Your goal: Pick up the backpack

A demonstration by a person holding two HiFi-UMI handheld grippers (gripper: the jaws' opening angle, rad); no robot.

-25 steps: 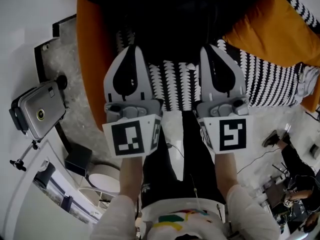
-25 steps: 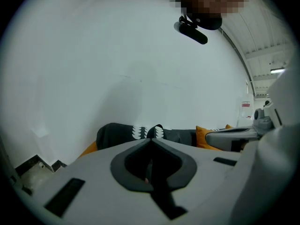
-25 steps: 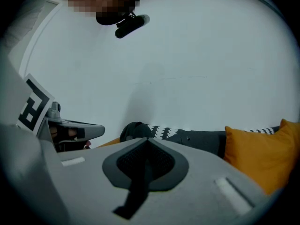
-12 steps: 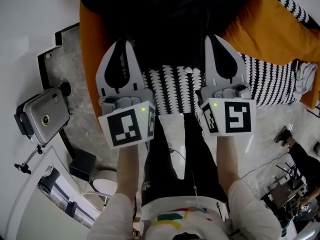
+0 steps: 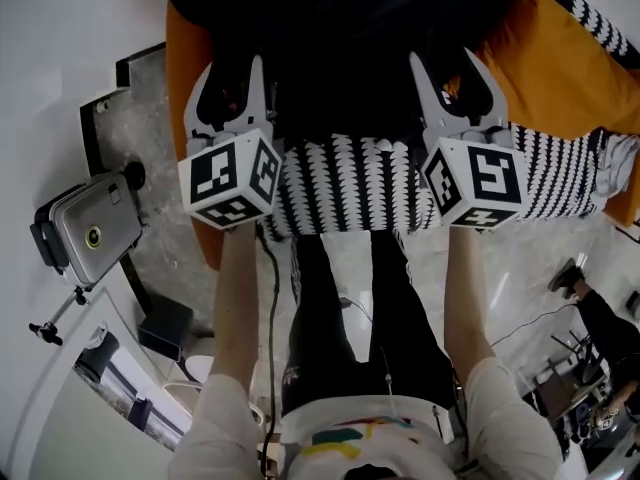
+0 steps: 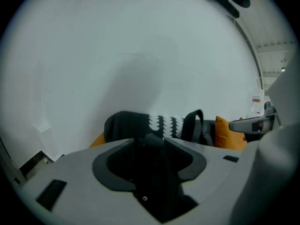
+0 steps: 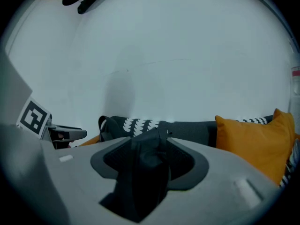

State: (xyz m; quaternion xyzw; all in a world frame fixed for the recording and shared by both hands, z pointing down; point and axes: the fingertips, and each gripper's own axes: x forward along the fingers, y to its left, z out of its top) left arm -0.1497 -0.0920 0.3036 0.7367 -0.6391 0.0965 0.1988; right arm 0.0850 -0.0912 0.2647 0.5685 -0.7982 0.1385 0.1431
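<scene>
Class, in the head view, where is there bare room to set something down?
Free: the patterned blanket strip in front of the backpack; the grey floor between the orange seat and the silver camera. Crowded: the seat's far part, under backpack and orange cushion.

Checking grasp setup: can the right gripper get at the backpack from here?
Probably yes. The right gripper is at the backpack; its jaws have just been opening and stand apart with black fabric between them, nothing else in the way.

The backpack [image 5: 340, 58] is matt black cloth, the cushion [image 5: 585, 68] soft orange fabric, the floor [image 5: 125, 138] speckled grey stone.
</scene>
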